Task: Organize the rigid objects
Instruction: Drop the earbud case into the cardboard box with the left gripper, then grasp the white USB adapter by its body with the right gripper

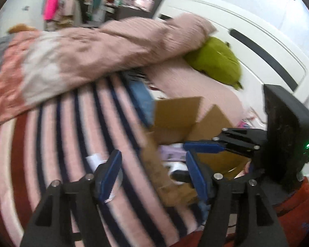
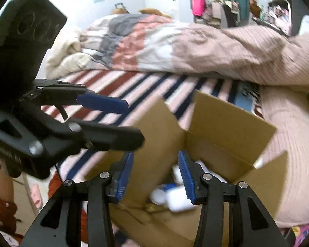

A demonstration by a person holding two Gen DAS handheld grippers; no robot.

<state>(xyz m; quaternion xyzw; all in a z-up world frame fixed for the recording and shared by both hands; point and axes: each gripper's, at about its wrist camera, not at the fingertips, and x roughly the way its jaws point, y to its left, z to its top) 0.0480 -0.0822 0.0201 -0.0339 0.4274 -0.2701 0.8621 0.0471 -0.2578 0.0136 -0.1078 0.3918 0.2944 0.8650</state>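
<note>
White bottles already lie in the cardboard box on the striped bed, at six o'clock beneath the right hand-held gripper, parted and empty; the left hand-held gripper hangs wide, empty.

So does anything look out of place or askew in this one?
Nothing damaged or spilled. The cardboard box sits open on the striped bedspread with white bottles lying jumbled on their sides inside. Both views are blurred.
</note>
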